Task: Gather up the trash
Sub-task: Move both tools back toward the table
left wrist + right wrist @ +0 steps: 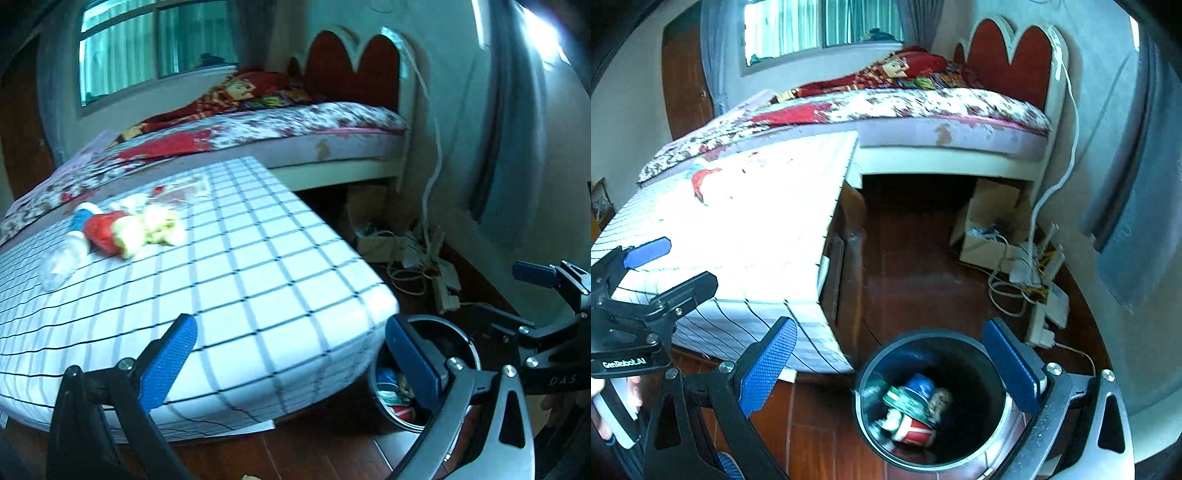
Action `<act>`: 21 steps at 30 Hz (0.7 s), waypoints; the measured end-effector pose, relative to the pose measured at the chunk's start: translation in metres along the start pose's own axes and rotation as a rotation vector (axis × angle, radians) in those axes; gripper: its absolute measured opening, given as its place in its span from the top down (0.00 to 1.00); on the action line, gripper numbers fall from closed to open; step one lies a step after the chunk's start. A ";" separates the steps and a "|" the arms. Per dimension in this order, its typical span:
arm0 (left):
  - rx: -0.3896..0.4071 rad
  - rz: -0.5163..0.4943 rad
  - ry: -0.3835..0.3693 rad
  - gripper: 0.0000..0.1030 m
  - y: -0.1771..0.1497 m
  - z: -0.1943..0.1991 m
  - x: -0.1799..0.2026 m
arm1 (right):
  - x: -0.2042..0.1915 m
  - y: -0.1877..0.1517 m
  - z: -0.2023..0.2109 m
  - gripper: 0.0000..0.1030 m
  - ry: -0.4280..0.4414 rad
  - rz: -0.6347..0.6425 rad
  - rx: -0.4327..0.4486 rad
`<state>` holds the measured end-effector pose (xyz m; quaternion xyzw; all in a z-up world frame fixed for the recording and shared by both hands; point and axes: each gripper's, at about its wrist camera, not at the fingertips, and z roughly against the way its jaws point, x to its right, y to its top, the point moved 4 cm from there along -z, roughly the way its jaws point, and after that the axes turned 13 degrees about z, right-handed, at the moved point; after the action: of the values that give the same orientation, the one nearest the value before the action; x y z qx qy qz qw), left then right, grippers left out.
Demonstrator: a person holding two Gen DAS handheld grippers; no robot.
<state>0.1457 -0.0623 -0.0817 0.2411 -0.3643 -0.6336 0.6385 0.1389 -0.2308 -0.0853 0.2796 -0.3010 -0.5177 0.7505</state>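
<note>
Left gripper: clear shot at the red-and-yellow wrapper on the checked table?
Probably yes. The left gripper is open and empty, facing across the checked table. The red-and-yellow wrapper lies exposed on top, a clear bottle beside it, nothing between.

Bedroom with dark red wooden floor point(916, 251), a floral-covered bed point(280, 122) with red scalloped headboard point(351, 66), a daylit window point(147, 44), pale walls point(454, 110).

Both jaws gape empty: left hand-held gripper point(291, 354) beside right hand-held gripper point(890, 354), both pointing forward.
</note>
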 end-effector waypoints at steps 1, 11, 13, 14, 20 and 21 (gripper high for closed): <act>0.006 0.011 0.009 0.01 0.003 0.002 -0.008 | -0.006 0.006 0.000 0.01 0.003 0.005 0.012; 0.051 0.099 0.113 0.01 0.019 0.009 -0.083 | -0.061 0.053 -0.017 0.01 0.063 0.043 0.073; 0.054 0.117 0.133 0.01 0.020 0.010 -0.099 | -0.073 0.062 -0.020 0.01 0.086 0.038 0.091; 0.055 0.126 0.147 0.01 0.021 0.011 -0.108 | -0.080 0.068 -0.022 0.01 0.095 0.039 0.101; 0.059 0.181 0.210 0.01 0.028 0.017 -0.163 | -0.123 0.099 -0.038 0.01 0.141 0.095 0.131; 0.061 0.193 0.220 0.01 0.030 0.017 -0.173 | -0.131 0.106 -0.042 0.01 0.150 0.109 0.135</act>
<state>0.1635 0.1134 -0.0759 0.2923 -0.3325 -0.5277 0.7250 0.1975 -0.0699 -0.0573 0.3510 -0.2928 -0.4324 0.7773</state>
